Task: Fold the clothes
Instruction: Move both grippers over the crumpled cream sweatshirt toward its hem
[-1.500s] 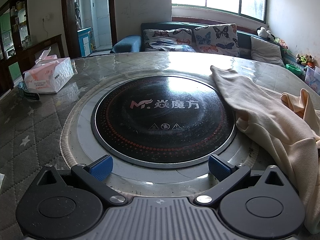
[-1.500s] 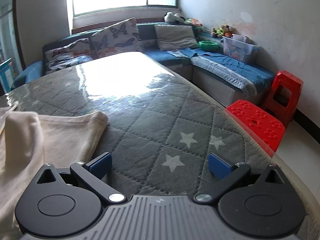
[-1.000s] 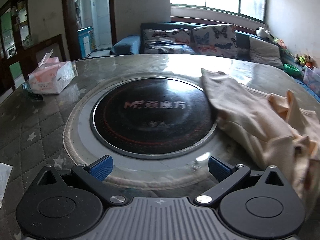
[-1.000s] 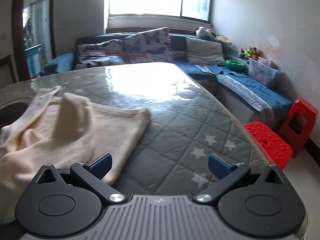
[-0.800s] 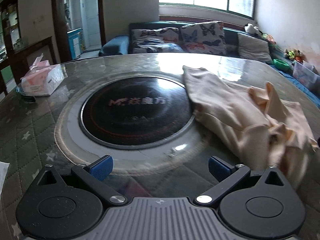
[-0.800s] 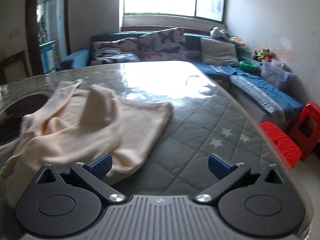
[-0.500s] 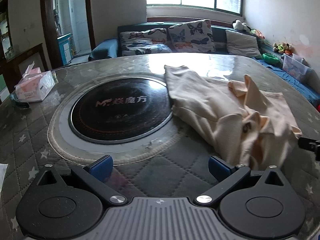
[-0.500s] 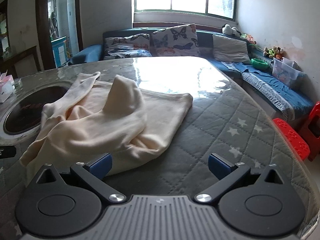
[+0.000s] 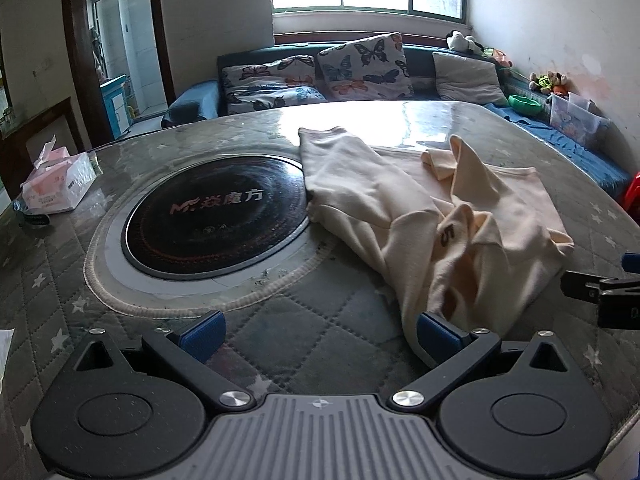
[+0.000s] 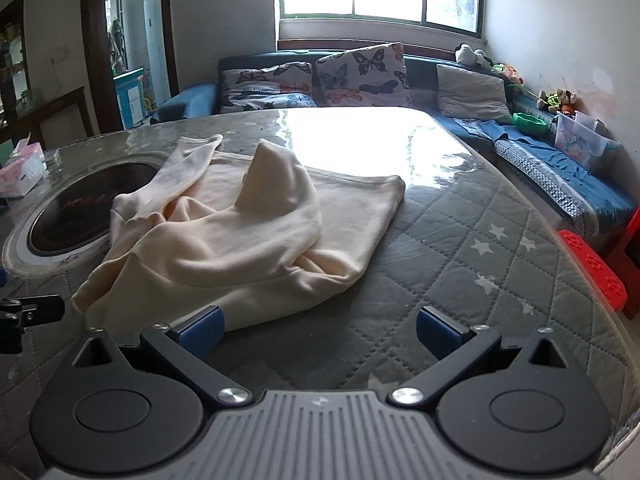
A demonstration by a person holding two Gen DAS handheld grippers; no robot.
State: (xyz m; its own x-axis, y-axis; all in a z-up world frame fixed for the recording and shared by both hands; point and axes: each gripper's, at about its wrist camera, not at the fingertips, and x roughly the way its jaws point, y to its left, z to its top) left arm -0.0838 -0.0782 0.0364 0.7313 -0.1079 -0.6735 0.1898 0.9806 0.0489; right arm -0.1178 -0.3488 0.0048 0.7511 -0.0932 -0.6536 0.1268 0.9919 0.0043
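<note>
One cream garment (image 9: 432, 216) lies crumpled on the table (image 9: 280, 320), right of the single round black cooktop (image 9: 216, 216) set into the surface; one sleeve overlaps the cooktop's right rim. Two grippers work here. The left gripper (image 9: 320, 328) has its jaws spread wide with nothing between them, its right blue pad just beside the garment's near edge. The right gripper (image 10: 320, 326) is likewise spread and empty, its left pad at the cloth's near hem. One tissue box (image 9: 56, 184) stands far left. Behind the table runs a blue sofa (image 10: 560, 168) carrying three cushions, two butterfly-patterned, one grey.
</note>
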